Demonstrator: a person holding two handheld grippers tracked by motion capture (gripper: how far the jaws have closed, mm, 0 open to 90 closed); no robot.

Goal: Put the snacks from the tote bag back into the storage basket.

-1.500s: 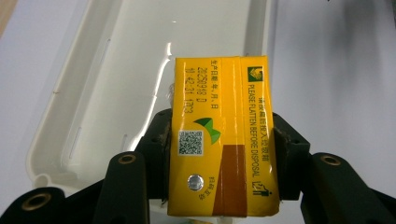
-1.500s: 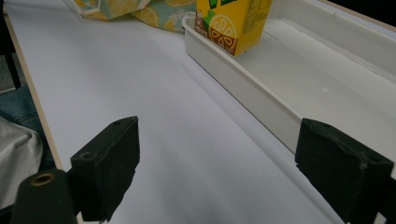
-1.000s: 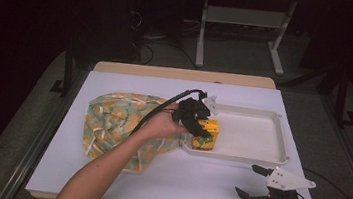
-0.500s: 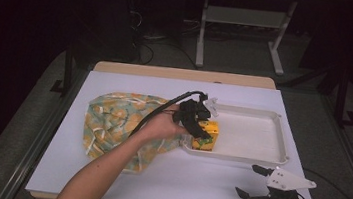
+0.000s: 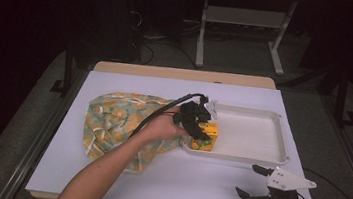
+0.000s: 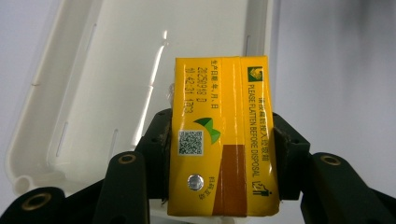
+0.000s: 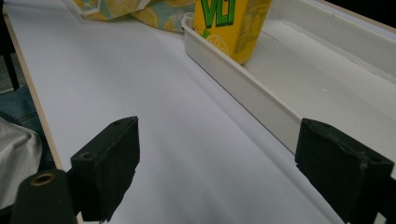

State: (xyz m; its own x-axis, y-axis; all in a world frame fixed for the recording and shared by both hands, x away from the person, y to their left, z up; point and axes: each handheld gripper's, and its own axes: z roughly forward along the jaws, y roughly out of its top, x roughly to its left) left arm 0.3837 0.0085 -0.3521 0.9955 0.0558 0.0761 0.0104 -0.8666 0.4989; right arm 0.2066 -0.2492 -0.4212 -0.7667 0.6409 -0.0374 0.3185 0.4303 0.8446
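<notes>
Your left gripper (image 5: 200,131) clamps the yellow drink carton (image 6: 223,135) at the white plastic tray's (image 5: 255,138) left end; your right gripper (image 5: 254,185) rests wide apart, near right.

Yellow carton (image 6: 223,135), white tray (image 5: 256,136), lemon-patterned teal cloth (image 5: 116,120).

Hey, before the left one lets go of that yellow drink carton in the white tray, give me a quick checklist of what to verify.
1. Left hand-held gripper grips the yellow drink carton on both sides: ok.
2. Carton is over the white plastic tray, at its near left corner: ok.
3. Carton bottom rests flat on the tray floor: cannot tell; the right gripper view shows it low inside the tray, but contact is unclear.
4. Tray space beside the carton is free: ok.
5. Right hand-held gripper is open and away from the tray, near the table's front edge: ok.
6. Lemon-print cloth bag lies outside the tray: ok.
</notes>
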